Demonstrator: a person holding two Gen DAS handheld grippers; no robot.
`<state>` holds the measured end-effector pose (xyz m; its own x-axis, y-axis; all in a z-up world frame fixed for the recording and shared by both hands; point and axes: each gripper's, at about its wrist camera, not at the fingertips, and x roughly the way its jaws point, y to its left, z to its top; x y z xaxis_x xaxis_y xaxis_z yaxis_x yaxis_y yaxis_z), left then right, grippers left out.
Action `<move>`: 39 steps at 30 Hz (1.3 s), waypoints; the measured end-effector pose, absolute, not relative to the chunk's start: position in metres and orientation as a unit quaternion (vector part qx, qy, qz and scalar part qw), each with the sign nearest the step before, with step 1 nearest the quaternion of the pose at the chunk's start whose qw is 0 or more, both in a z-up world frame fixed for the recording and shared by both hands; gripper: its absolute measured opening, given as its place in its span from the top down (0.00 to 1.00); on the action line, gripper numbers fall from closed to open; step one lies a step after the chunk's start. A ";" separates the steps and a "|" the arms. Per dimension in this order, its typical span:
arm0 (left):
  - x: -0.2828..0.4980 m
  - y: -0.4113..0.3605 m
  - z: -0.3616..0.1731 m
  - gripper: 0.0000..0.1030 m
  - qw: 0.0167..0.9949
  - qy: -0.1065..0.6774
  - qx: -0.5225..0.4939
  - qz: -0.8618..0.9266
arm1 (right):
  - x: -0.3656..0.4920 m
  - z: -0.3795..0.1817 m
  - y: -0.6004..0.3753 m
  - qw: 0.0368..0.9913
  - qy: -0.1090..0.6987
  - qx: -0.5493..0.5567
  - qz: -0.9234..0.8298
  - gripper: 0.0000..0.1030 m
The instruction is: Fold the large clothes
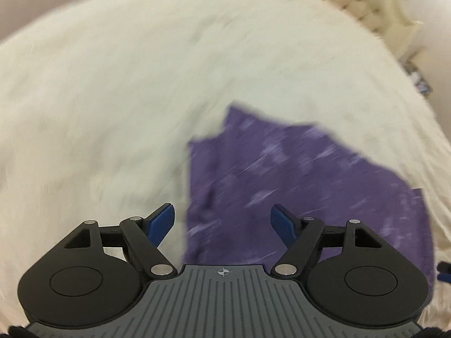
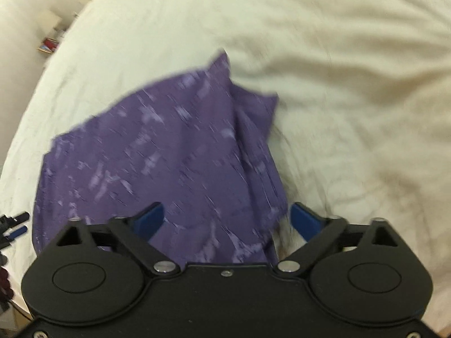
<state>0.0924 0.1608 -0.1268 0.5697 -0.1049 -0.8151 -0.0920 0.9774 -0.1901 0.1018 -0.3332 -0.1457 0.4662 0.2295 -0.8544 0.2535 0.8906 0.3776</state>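
Purple cloth [image 1: 304, 186], streaked with paler marks, lies in a folded heap on the cream bedspread [image 1: 112, 98] that covers the whole bed. Seen from the left wrist, the left gripper [image 1: 222, 222] hangs above the bed with its jaws spread wide and nothing between its blue pads [image 1: 162, 221]; the garment's straight left edge runs up between them, so one pad sits over bare bedspread and the other over purple. Off to the upper right a tufted headboard [image 1: 366, 8] shows, though the picture is smeared. From the right wrist, the right gripper [image 2: 227, 219] likewise has its jaws wide apart, holding nothing, poised over the near right part of the cloth, whose layered folds come to a point farther up the bed. The bedspread there is rumpled into soft ridges.
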 end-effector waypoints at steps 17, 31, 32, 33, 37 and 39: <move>0.130 0.006 -0.138 0.23 0.873 0.454 -0.099 -0.146 | 0.120 -0.183 -0.338 0.801 0.539 0.255 0.052 0.01; 0.163 -0.027 -0.181 0.23 0.863 0.485 -0.096 -0.103 | 0.146 -0.228 -0.352 0.744 0.558 0.344 0.132 0.00; 0.165 -0.028 -0.183 0.23 0.862 0.488 -0.093 -0.102 | 0.148 -0.230 -0.354 0.742 0.552 0.356 0.135 0.00; 0.167 -0.029 -0.185 0.22 0.860 0.491 -0.090 -0.100 | 0.151 -0.231 -0.356 0.741 0.547 0.366 0.137 0.00; 0.174 -0.032 -0.196 0.07 0.851 0.505 -0.098 -0.105 | 0.164 -0.236 -0.359 0.741 0.535 0.382 0.143 0.00; 0.178 -0.037 -0.200 0.00 0.850 0.506 -0.093 -0.110 | 0.171 -0.239 -0.357 0.738 0.539 0.380 0.143 0.00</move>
